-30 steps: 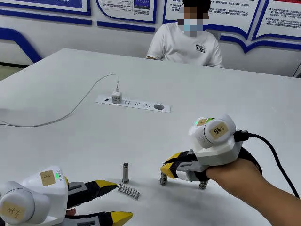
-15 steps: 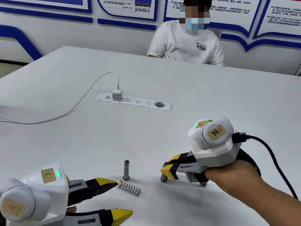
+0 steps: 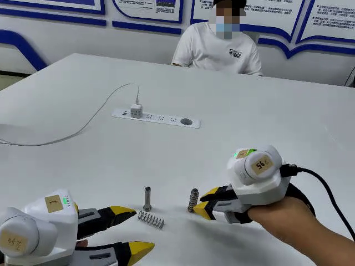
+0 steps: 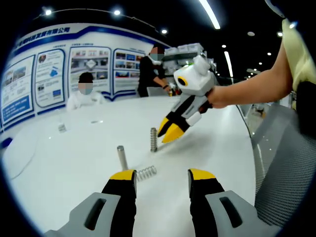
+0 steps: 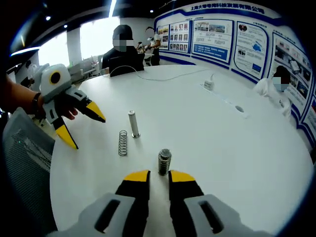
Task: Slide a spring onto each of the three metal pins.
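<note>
A bare metal pin (image 3: 147,198) stands upright on the white table (image 3: 249,127). A loose spring (image 3: 151,219) lies just in front of it. To its right, a second pin with a spring on it (image 3: 193,200) stands free. My right gripper (image 3: 203,203) sits just right of that pin, its jaws a narrow gap apart and holding nothing. In the right gripper view the sprung pin (image 5: 164,161) is just ahead of the right gripper (image 5: 159,177). My left gripper (image 3: 135,230) is open at the near left, with the spring (image 4: 146,172) and bare pin (image 4: 121,157) ahead of it.
A white power strip (image 3: 155,118) with a plugged charger (image 3: 136,111) and its cable (image 3: 83,130) lies mid-table. A person (image 3: 216,50) sits at the far side. A black cable (image 3: 327,188) trails from my right gripper.
My right gripper has drawn back to the right, off the sprung pin, which now stands uncovered. The left gripper has barely moved. The head camera shifted slightly.
</note>
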A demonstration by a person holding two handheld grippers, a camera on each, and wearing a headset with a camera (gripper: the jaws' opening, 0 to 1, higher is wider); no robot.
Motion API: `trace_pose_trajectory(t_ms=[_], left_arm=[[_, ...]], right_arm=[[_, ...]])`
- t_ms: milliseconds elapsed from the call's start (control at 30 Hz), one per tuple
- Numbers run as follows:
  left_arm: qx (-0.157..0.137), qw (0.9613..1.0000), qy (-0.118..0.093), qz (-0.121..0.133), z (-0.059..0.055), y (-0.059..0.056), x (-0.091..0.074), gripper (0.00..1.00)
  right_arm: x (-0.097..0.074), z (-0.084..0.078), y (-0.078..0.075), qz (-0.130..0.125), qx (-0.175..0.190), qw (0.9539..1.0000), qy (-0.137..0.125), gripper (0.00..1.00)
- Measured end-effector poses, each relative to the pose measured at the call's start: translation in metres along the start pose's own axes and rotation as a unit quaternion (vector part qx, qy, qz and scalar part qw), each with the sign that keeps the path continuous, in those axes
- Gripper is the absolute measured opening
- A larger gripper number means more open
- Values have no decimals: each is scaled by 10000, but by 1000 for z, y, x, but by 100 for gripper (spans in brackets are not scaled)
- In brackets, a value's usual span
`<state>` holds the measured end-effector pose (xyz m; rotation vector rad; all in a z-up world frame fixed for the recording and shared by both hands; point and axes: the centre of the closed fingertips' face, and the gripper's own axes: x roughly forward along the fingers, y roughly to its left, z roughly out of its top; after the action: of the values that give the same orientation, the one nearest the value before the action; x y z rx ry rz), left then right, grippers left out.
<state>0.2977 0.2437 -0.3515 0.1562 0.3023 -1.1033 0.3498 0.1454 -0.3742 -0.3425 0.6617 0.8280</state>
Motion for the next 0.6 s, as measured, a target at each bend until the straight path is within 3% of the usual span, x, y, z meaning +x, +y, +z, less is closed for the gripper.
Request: trace_pose_trajectory(t_ms=[200, 600], left_arm=[[8, 10000, -8, 12, 0, 1, 0, 43], [35, 10000, 9, 12, 2, 2, -2, 42]], right_arm=[[0, -4, 17, 130, -26, 9999, 21, 16], [18, 10, 46, 514, -161, 9985, -74, 16]])
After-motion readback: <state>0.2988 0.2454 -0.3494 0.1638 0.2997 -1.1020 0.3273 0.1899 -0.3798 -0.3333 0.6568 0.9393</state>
